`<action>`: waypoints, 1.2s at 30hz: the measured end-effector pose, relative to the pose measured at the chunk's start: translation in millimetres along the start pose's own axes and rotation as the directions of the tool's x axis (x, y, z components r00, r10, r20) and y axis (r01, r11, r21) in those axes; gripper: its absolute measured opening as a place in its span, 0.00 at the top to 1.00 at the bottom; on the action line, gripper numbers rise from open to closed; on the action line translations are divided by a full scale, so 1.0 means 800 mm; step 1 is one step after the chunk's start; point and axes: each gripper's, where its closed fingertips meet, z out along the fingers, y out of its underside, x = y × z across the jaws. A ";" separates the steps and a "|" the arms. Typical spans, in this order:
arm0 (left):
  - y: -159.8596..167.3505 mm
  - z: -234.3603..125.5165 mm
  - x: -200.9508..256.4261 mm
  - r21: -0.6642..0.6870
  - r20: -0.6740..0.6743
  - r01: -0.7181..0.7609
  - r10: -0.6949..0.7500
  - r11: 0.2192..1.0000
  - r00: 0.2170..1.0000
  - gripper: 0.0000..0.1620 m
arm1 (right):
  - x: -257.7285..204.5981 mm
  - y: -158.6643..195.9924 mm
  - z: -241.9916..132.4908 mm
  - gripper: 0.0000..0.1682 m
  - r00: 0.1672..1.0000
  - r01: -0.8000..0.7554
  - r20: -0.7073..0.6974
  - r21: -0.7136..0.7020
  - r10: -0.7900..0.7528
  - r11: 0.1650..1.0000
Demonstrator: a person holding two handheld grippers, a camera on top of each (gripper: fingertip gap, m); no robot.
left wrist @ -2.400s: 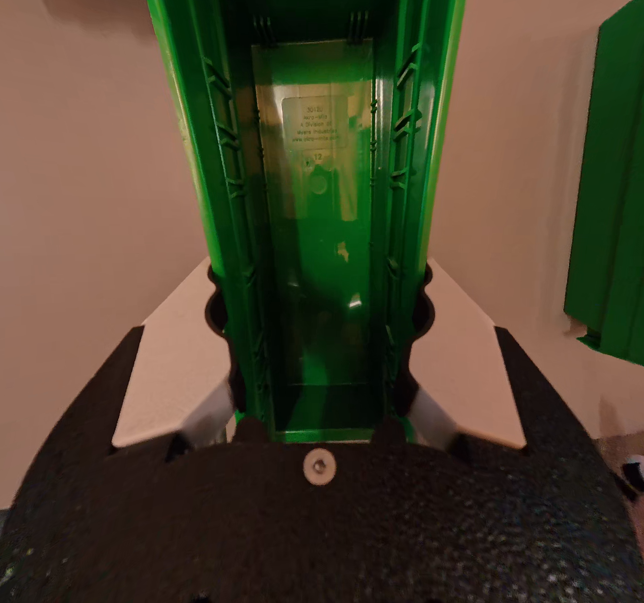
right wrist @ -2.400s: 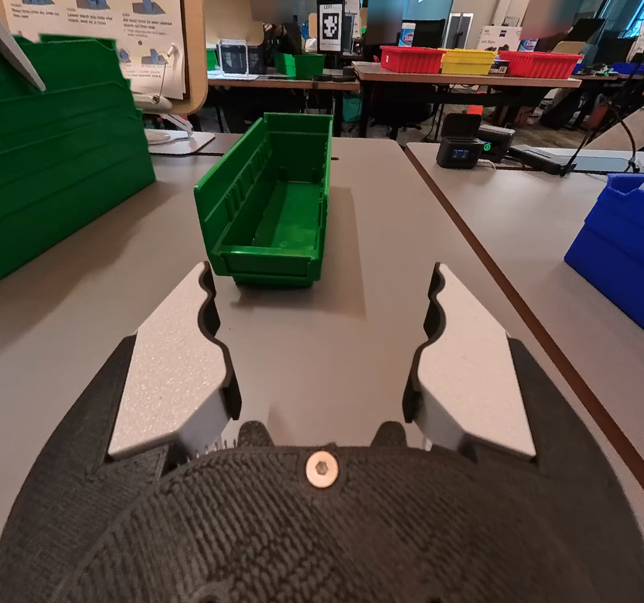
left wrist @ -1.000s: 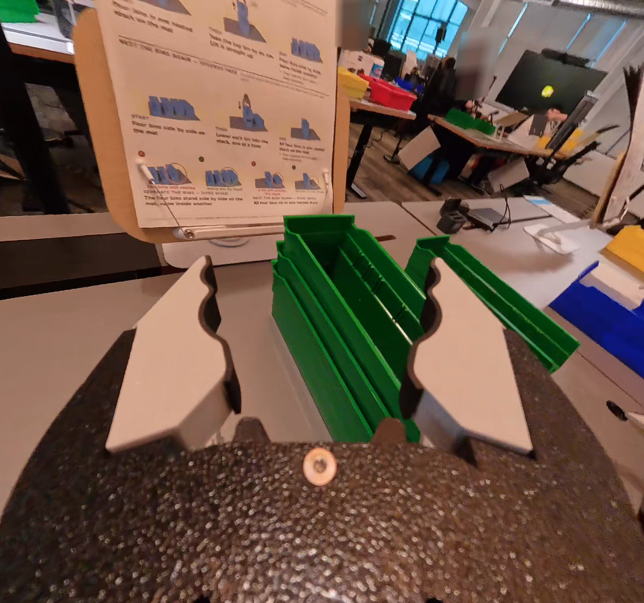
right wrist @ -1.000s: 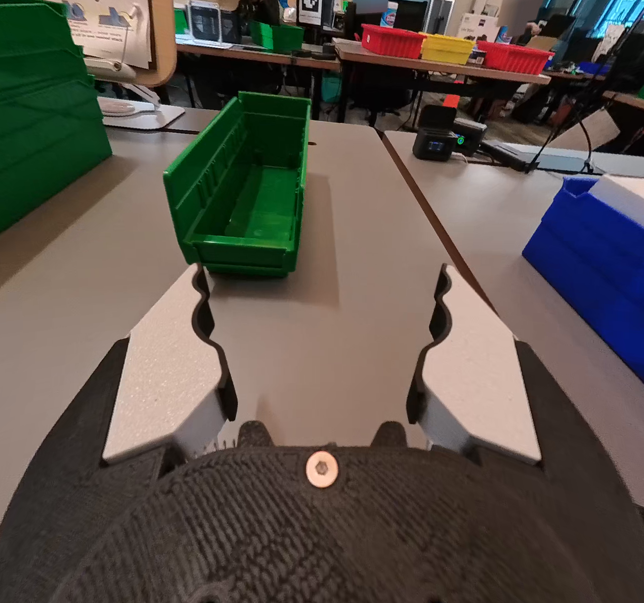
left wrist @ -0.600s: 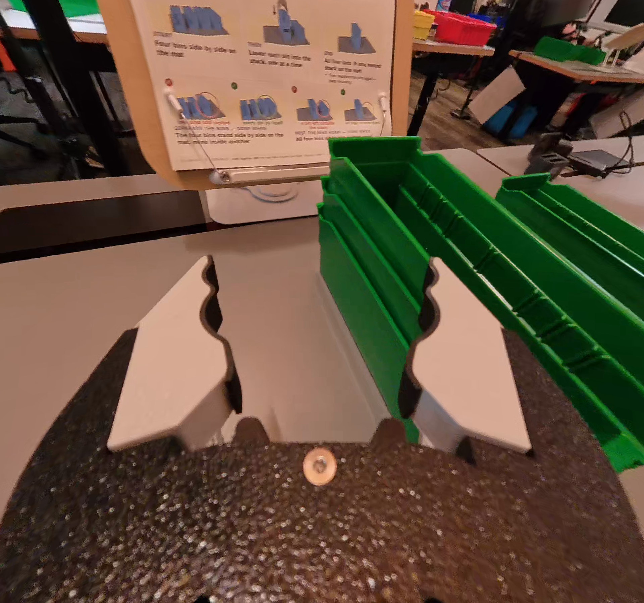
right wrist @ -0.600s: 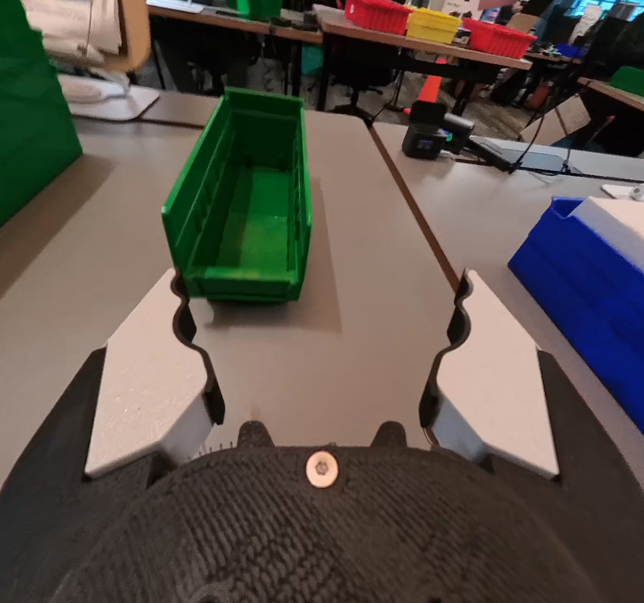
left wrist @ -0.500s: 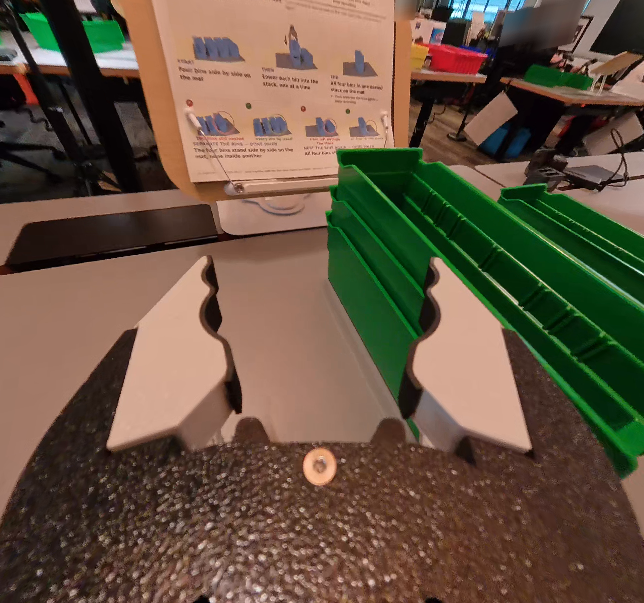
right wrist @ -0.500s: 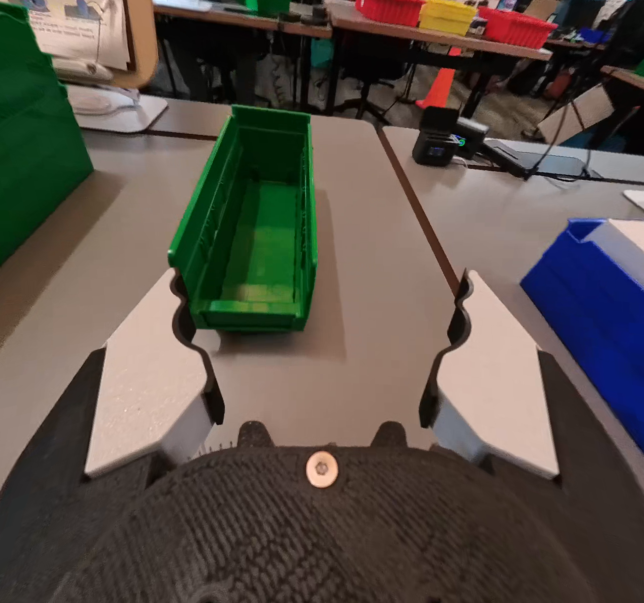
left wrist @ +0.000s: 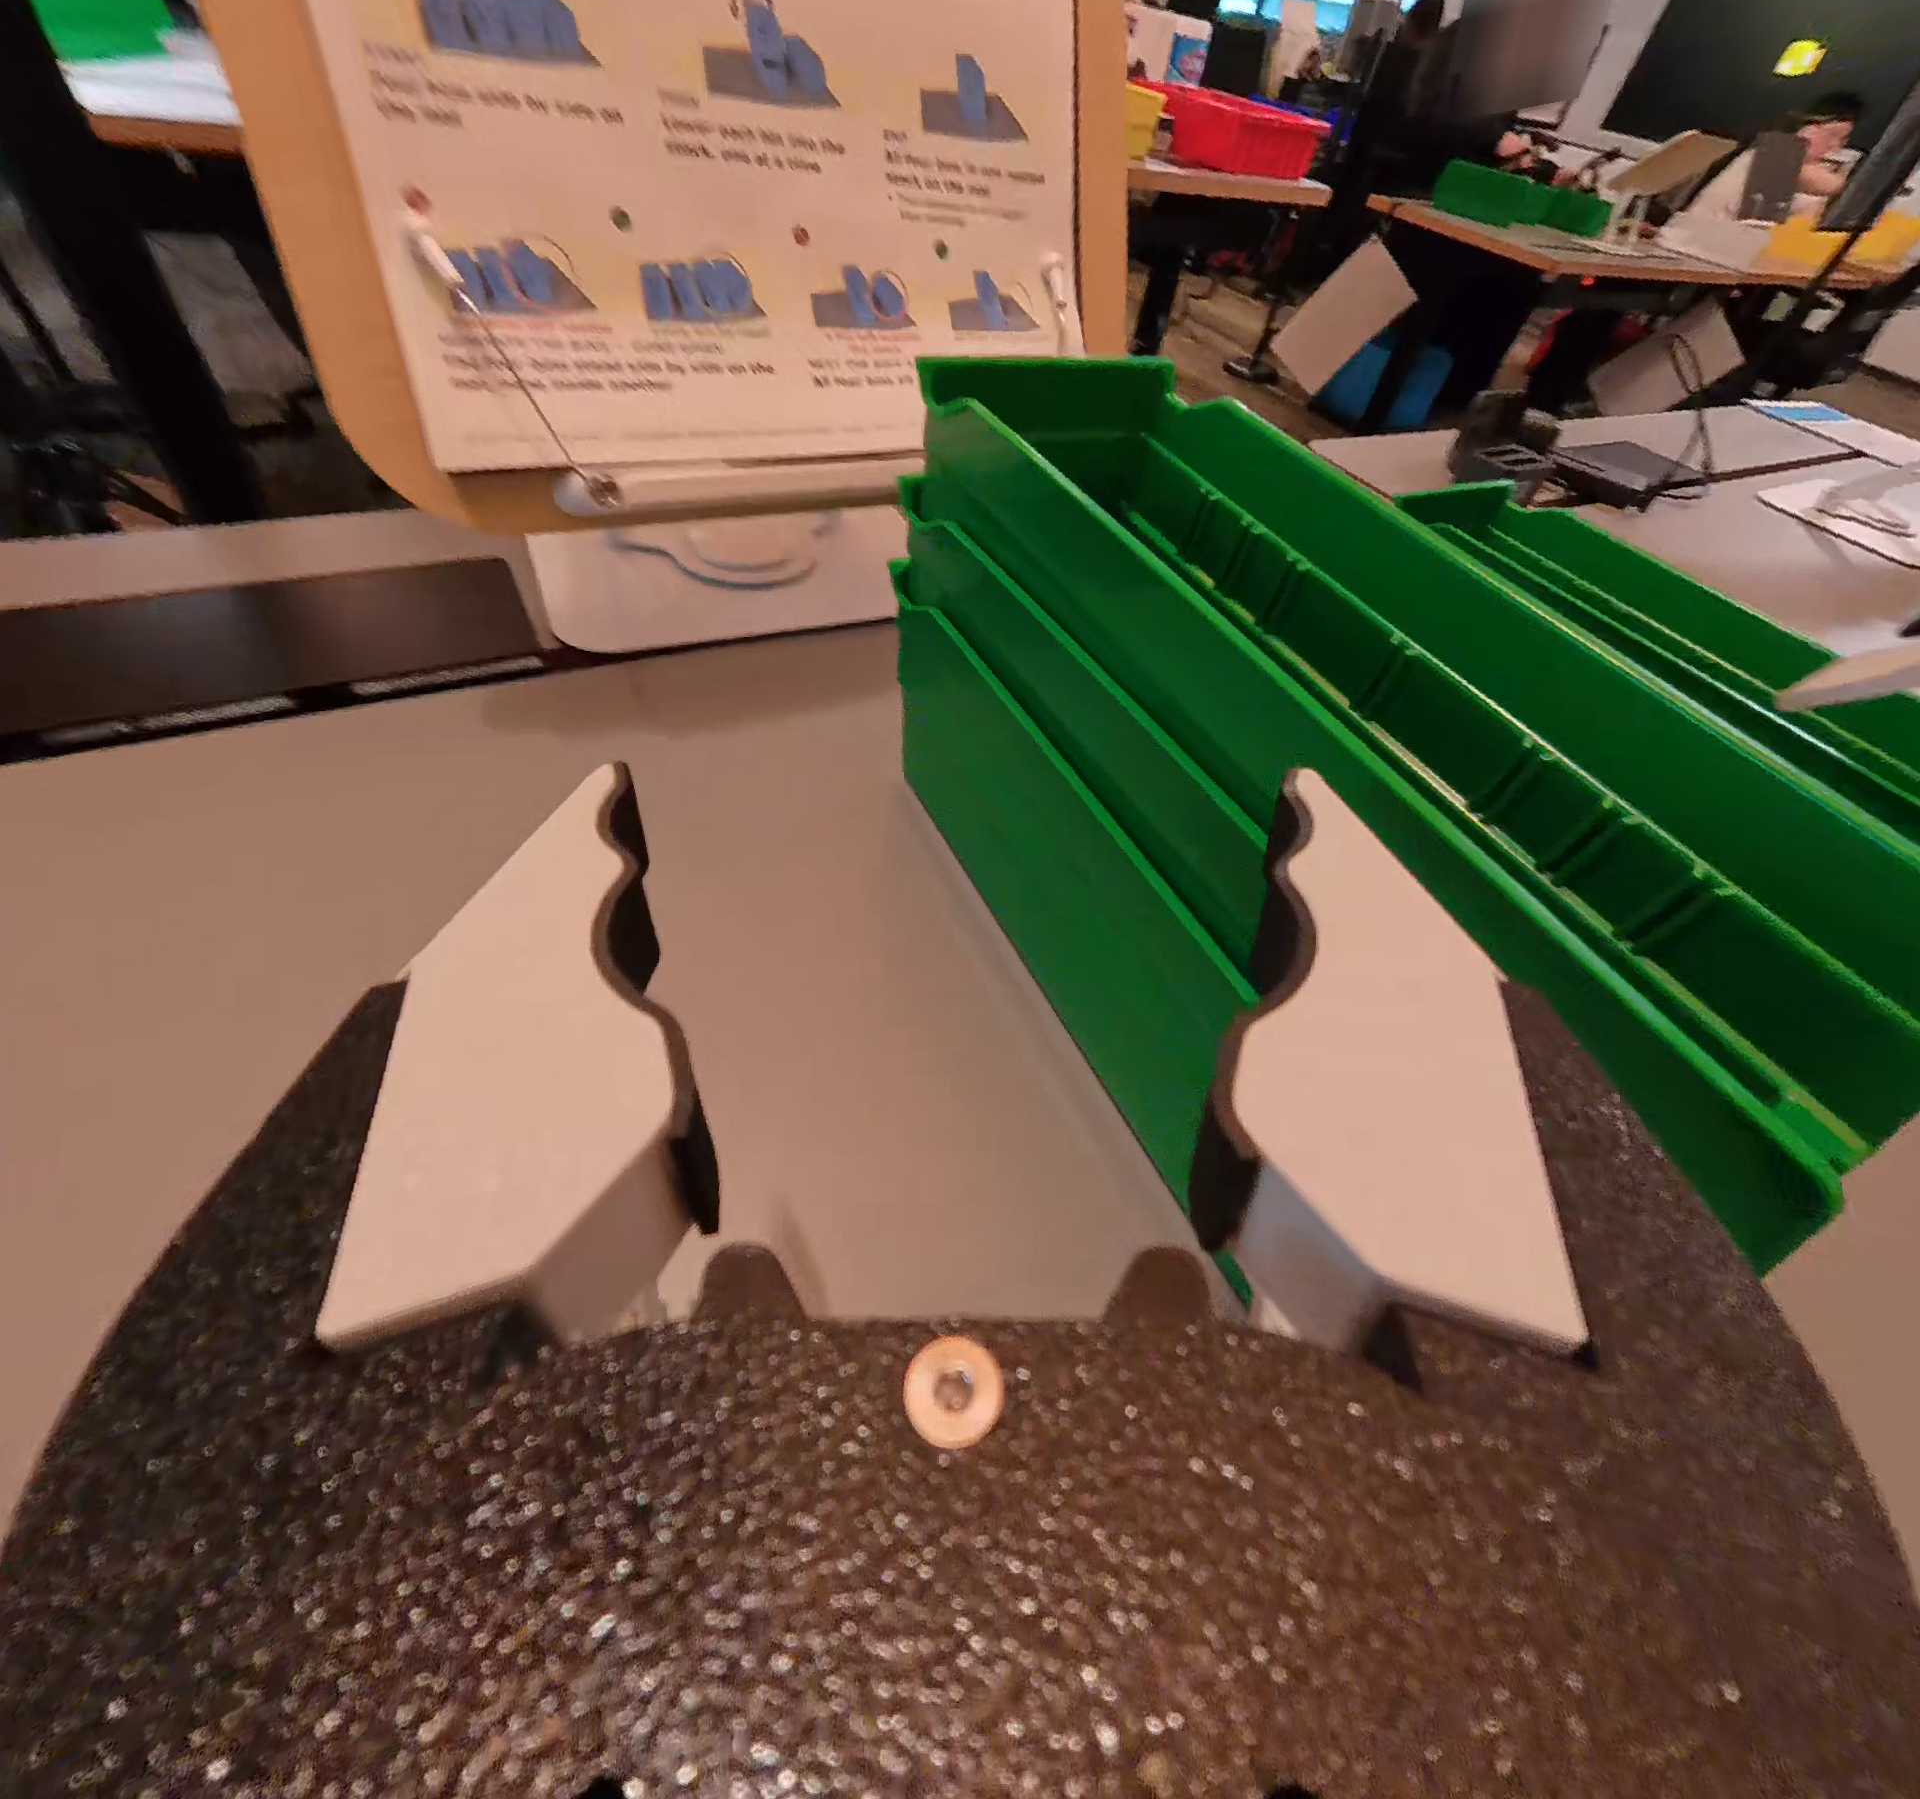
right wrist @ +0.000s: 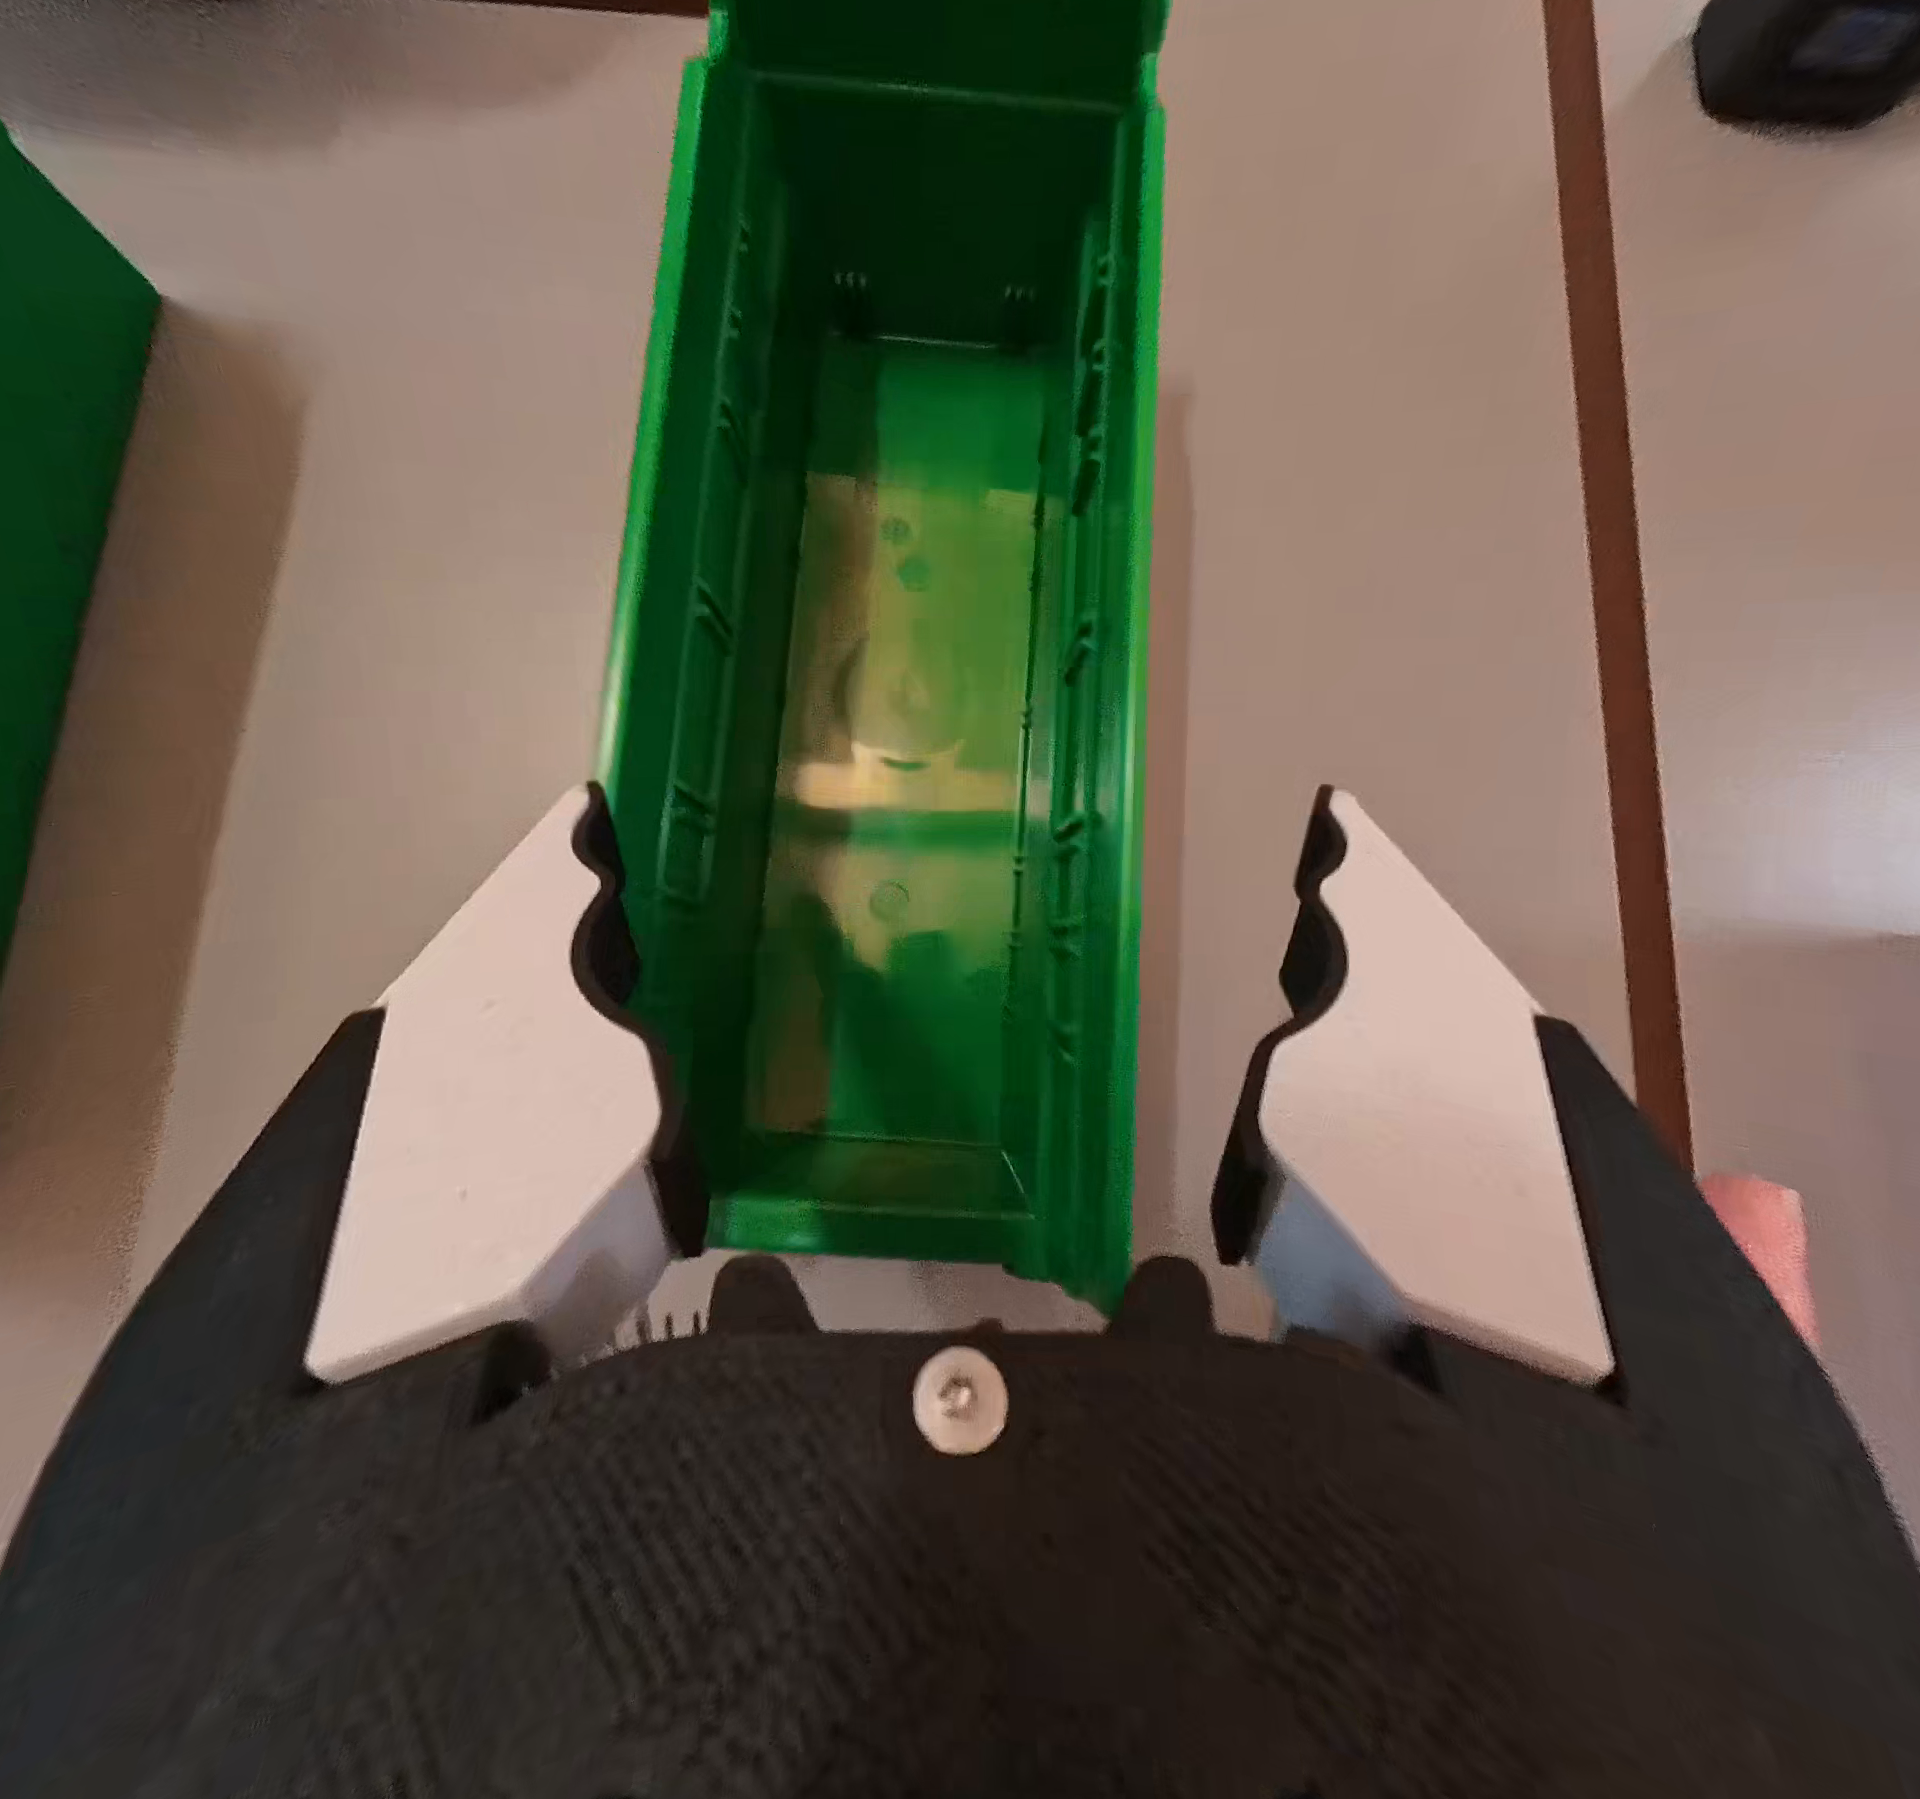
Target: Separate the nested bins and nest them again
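1. Bins first: a lone green bin (right wrist: 894, 606) sits open side up on the grey table (right wrist: 1351, 502), and the right gripper (right wrist: 951, 918) hangs directly above its near end, looking straight down into it.
2. Its jaws stand wide apart. The left finger (right wrist: 499, 1074) lies just outside the bin's left wall, seemingly touching it; the right finger (right wrist: 1392, 1074) stands clear of the right wall, with bare table between. Nothing is clamped.
3. Over to the left, a stack of nested green bins (left wrist: 1091, 814) stands on the same table. The left gripper (left wrist: 951, 918) hovers beside it, jaws open and empty, with table showing between them.
4. The left gripper's right finger (left wrist: 1382, 1074) overlaps the stack's near side wall in the view; whether it touches, I cannot tell.
5. The lone bin shows again past the stack (left wrist: 1683, 606), lying alongside it.
6. Behind the stack stands an instruction board (left wrist: 707, 191) on a white base (left wrist: 717, 586).
7. Near the lone bin: a dark seam (right wrist: 1600, 502) running down the table, and a small black device (right wrist: 1808, 35) at the far right corner.
8. Nothing sits inside the lone bin or between either pair of jaws and the bins.
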 end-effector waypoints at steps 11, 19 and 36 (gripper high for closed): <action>0.014 0.015 0.004 -0.030 -0.061 0.037 -0.039 0.999 0.997 0.28 | -0.006 -0.040 0.053 0.24 1.000 0.002 0.002 -0.231 -0.002 0.973; 0.018 0.016 0.004 -0.040 -0.058 0.056 -0.058 0.998 0.997 0.28 | -0.020 -0.027 0.082 0.24 0.999 0.006 0.049 -0.319 0.010 0.948; 0.024 0.025 0.008 -0.042 -0.073 0.090 -0.093 0.995 0.993 0.30 | -0.018 -0.006 0.096 0.11 0.988 0.140 -0.007 -0.401 -0.156 0.905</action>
